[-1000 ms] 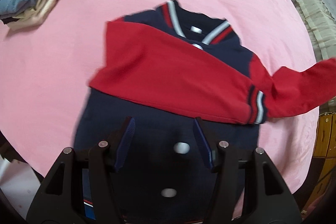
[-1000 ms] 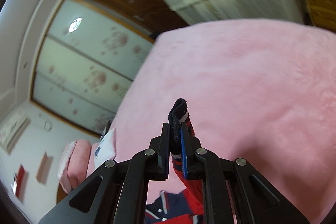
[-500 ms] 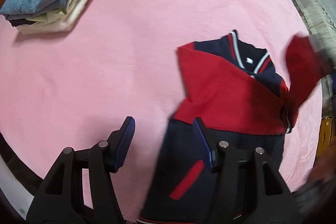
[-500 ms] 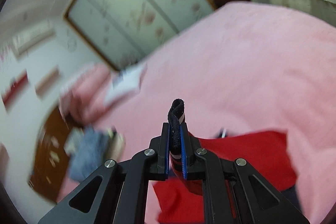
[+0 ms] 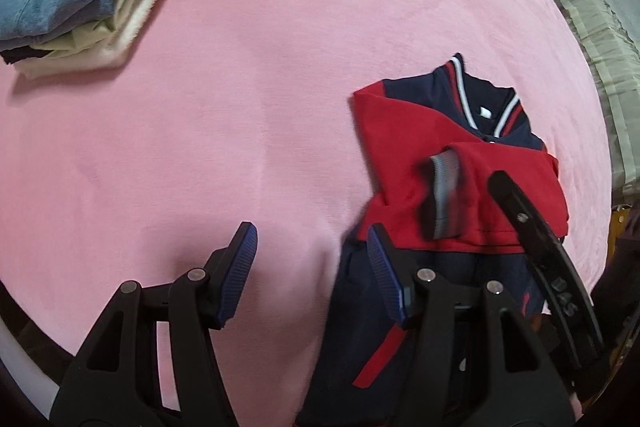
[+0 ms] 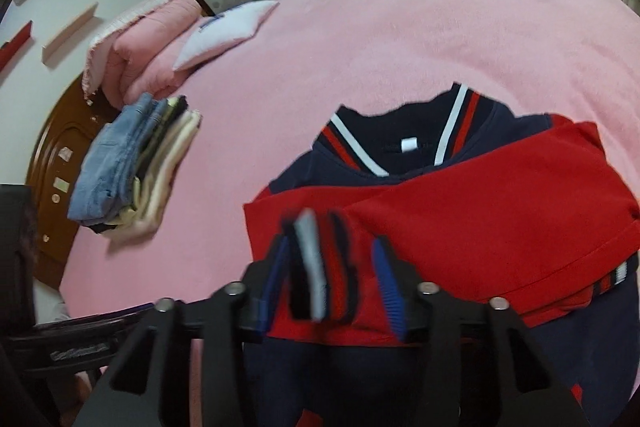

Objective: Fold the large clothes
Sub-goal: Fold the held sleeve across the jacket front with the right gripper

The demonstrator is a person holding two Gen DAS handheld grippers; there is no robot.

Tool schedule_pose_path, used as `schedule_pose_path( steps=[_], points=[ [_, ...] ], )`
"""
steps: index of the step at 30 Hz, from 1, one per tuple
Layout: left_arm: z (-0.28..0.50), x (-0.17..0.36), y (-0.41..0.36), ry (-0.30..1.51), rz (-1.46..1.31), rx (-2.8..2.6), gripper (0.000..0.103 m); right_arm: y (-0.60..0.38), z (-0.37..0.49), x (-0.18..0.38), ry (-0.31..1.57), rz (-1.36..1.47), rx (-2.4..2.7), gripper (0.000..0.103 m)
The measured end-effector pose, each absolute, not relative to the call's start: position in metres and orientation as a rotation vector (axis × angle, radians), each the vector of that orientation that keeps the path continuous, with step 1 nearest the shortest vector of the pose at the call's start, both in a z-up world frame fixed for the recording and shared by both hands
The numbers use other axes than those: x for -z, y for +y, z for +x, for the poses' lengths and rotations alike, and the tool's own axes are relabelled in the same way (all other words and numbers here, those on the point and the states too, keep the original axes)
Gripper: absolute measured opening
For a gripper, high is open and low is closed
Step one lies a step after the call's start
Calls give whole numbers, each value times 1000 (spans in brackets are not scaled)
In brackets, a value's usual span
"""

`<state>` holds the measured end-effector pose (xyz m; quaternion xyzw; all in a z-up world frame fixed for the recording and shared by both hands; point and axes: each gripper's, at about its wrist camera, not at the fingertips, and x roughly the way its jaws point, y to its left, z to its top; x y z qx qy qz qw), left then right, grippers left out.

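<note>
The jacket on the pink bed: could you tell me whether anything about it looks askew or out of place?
Nothing looks damaged. The jacket lies flat with both red sleeves folded across its chest. The second sleeve's striped cuff sits between the opening jaws of the right gripper, slightly rumpled rather than smoothed.

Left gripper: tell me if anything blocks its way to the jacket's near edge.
Nothing visible does. The left gripper hangs open over bare pink blanket, with the jacket right beside its right finger.

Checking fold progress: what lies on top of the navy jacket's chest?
Two red sleeves lie crossed over the navy jacket; a striped cuff sits between the right hand-held gripper's opening jaws. The chest front beneath is covered.
</note>
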<state>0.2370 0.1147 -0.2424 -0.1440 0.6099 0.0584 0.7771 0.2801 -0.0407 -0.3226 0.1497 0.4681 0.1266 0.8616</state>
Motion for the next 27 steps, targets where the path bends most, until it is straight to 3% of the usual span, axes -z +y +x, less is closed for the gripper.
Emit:
schedule_pose_path(
  steps=[2,5,6,12,15,17,21,23,26,27],
  points=[
    [241,244,107,1320,-316,-90,61,-50,278,312,967,326,-256,57],
    [248,253,89,1339,-341,-5,62,-84,276,293,940,348,-185,66],
    [251,257,82,1354,-350,19,62,-118,275,274,939,350,-158,67],
    [273,273,38,1376,-383,107,62,-189,251,285,1005,336,67,67],
    [283,284,25,1402,-369,44,56,-222,237,292,1024,379,133,67],
    [287,290,19,1412,-376,19,43,-240,231,297,1042,413,136,66],
    [289,288,7,1379,-351,-32,26,-255,231,313,1102,427,74,43],
    [288,281,6,1332,-352,-54,12,-259,234,324,1111,461,24,42],
    [286,264,3,1255,-363,-57,7,-271,243,344,1125,548,-31,42],
    [286,256,2,1223,-372,-50,7,-275,246,348,1128,569,-39,38]
  ],
)
